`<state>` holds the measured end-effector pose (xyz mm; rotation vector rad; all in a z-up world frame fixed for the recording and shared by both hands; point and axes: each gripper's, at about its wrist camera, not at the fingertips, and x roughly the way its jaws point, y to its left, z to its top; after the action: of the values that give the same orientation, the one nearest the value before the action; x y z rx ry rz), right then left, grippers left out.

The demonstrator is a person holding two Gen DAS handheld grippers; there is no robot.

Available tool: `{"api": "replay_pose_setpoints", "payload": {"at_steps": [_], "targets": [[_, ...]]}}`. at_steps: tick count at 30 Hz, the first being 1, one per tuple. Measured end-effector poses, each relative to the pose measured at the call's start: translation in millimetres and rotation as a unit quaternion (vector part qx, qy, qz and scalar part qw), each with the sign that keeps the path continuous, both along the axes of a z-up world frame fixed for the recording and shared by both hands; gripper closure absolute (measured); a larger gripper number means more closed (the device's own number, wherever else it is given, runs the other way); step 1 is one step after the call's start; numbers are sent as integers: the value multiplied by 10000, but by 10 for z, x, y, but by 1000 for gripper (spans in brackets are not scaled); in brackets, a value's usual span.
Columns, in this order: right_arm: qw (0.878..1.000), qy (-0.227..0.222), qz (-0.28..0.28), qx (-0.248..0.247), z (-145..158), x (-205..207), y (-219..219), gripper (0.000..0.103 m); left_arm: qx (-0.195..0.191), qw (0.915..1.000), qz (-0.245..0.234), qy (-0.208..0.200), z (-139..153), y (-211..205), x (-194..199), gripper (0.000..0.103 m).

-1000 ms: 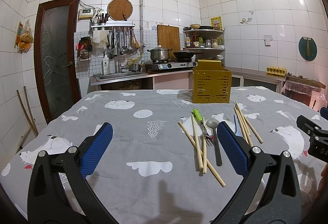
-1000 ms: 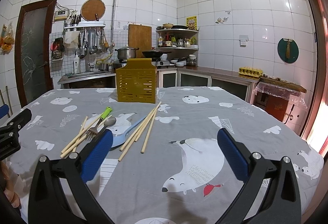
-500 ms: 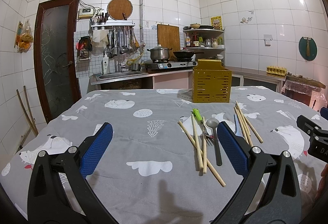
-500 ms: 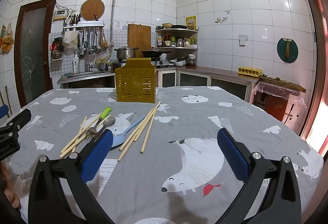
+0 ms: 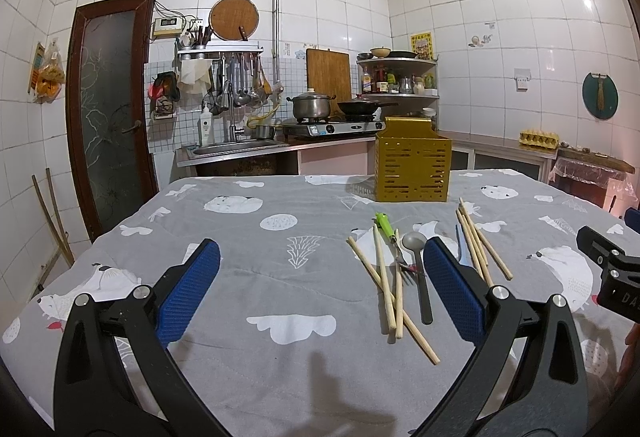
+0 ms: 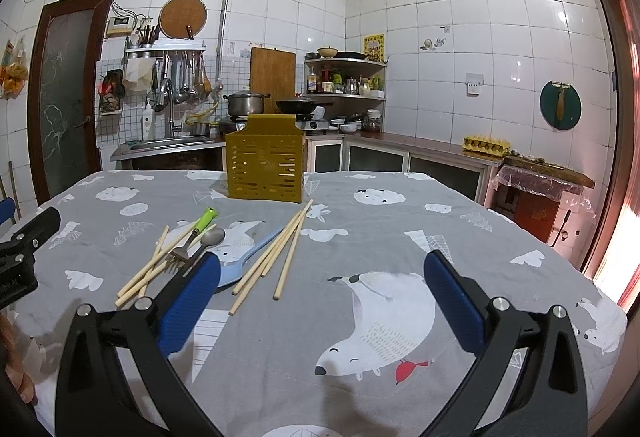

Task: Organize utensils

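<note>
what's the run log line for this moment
stage: pre-grasp | left tool: open, empty | right tool: open, empty | chopsticks, fork, spoon: loose on table | yellow utensil holder: upright

Utensil holder at table rear; chopsticks, fork, spoon lie in front.

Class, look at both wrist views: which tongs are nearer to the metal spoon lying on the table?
Left. The left tongs hover with the metal spoon just beyond their right finger; the right tongs sit further right, spoon beyond their left finger.
</note>
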<state>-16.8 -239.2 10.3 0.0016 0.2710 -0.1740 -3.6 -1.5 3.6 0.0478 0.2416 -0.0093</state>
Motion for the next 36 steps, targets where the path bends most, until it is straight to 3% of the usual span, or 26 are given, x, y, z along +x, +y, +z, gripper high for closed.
{"api": "replay_pose_setpoints", "payload": {"at_steps": [26,31,36], "targets": [[9999,-65,-92,-24,-13,-46,3,4,-93,9999,-97,52,-8,18,9,5],[9999,136,99,8,23,50,7,4,-90,9990,-22,427,-6,37,134,5],[9992,-299,249,-69,191,123,-15,4,-99,9976,5,680,83,57,356,5]]}}
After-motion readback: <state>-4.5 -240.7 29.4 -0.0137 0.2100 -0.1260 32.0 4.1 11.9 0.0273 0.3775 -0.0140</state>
